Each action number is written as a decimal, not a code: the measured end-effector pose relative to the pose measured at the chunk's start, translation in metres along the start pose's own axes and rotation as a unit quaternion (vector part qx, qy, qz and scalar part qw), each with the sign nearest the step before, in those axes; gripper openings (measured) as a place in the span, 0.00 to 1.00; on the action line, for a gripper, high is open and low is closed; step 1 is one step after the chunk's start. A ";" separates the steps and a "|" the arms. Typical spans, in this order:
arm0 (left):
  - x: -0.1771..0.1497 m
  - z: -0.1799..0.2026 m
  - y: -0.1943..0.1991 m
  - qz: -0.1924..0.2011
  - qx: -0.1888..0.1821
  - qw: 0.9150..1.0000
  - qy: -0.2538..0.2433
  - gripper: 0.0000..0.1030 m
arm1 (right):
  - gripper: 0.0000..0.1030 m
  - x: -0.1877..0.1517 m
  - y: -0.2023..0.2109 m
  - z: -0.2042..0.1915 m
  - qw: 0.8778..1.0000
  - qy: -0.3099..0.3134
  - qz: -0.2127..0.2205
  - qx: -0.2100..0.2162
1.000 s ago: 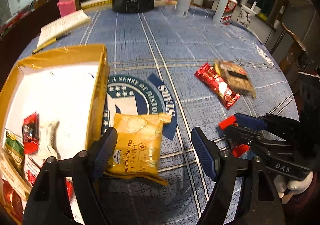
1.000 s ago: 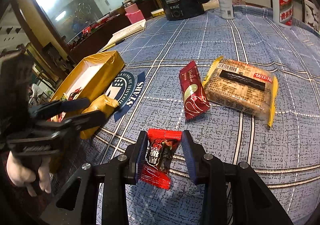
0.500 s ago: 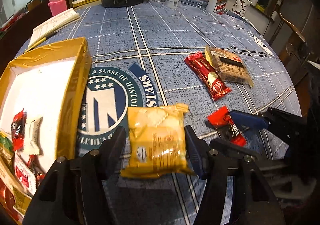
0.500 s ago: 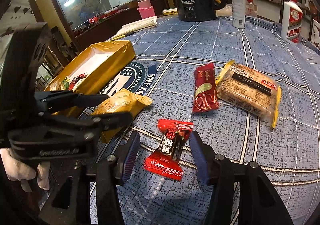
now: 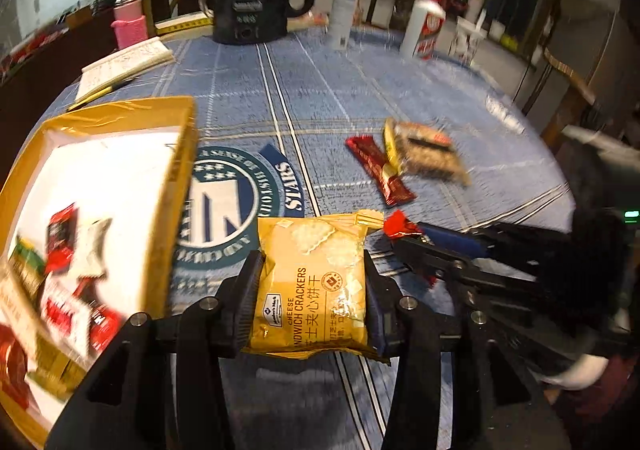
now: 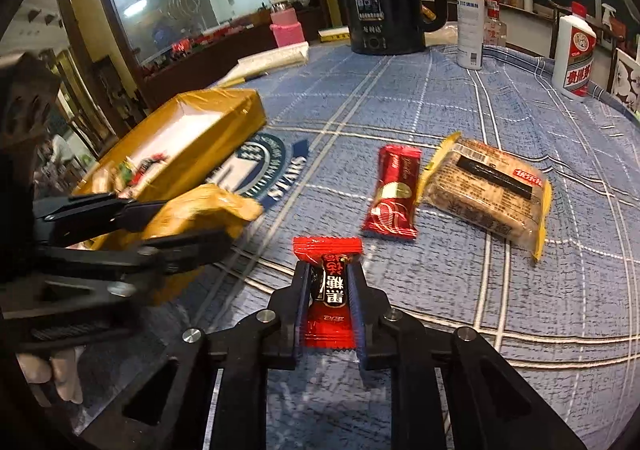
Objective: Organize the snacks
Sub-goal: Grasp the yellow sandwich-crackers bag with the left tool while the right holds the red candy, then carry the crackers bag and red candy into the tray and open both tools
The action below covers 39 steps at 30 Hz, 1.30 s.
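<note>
Left wrist view: a round table under a blue plaid cloth [image 5: 360, 90] fills the scene. At its left edge sits a yellow-walled box [image 5: 176, 210] with a white floor, holding several small wrapped snacks. Just right of the box, the left gripper [image 5: 312, 290] is closing its jaws on a yellow cheese sandwich cracker pack [image 5: 316, 274], pads pressed to both sides. Farther back lie a clear-wrapped brown cake [image 5: 424, 154] and, touching it, a dark red bar [image 5: 380, 170]. In the right wrist view, the right gripper [image 6: 329, 290] pinches a small red candy [image 6: 330, 282] tightly.
</note>
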<state>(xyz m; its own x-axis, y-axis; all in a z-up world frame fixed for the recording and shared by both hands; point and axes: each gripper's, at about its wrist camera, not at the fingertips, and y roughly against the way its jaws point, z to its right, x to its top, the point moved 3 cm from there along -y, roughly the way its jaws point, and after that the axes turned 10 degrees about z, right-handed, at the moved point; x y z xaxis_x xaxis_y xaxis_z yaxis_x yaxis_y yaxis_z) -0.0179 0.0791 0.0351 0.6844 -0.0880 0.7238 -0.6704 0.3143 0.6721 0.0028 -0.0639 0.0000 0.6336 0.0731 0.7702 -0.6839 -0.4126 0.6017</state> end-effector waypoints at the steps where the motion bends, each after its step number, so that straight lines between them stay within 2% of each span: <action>1: 0.002 -0.005 0.009 0.006 -0.001 1.000 0.007 0.43 | 0.18 0.001 0.003 -0.002 1.000 -0.001 0.004 0.002; 5: 0.004 -0.037 0.049 0.040 0.012 0.998 0.038 0.43 | 0.18 0.009 0.019 -0.018 1.000 0.003 0.025 0.016; 11: -0.007 -0.097 0.091 0.078 0.056 0.992 0.087 0.43 | 0.18 0.021 0.034 -0.065 0.998 0.020 0.037 0.056; 16: -0.035 -0.131 0.101 0.077 0.081 0.986 0.122 0.43 | 0.18 0.027 0.028 -0.109 0.995 0.028 0.022 0.095; 21: -0.058 -0.151 0.096 0.060 0.086 0.983 0.148 0.43 | 0.18 0.034 0.014 -0.152 0.992 0.041 0.008 0.118; 28: -0.074 -0.169 0.095 0.053 0.101 0.978 0.176 0.43 | 0.18 0.051 -0.029 -0.196 0.992 0.061 -0.015 0.112; 36: -0.077 -0.168 0.128 0.097 0.099 0.975 0.175 0.44 | 0.19 0.057 -0.084 -0.207 0.995 0.069 -0.033 0.070; 39: -0.077 -0.163 0.140 0.114 0.097 0.973 0.174 0.49 | 0.22 0.063 -0.099 -0.206 0.996 0.061 -0.028 0.057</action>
<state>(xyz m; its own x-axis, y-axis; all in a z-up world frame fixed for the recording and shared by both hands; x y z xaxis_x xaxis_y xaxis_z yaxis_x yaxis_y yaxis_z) -0.1174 0.2842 0.0481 0.5438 0.2994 0.7840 -0.8352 0.1014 0.5405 0.0360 0.1682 0.0323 0.6166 0.2060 0.7599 -0.5988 -0.5040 0.6225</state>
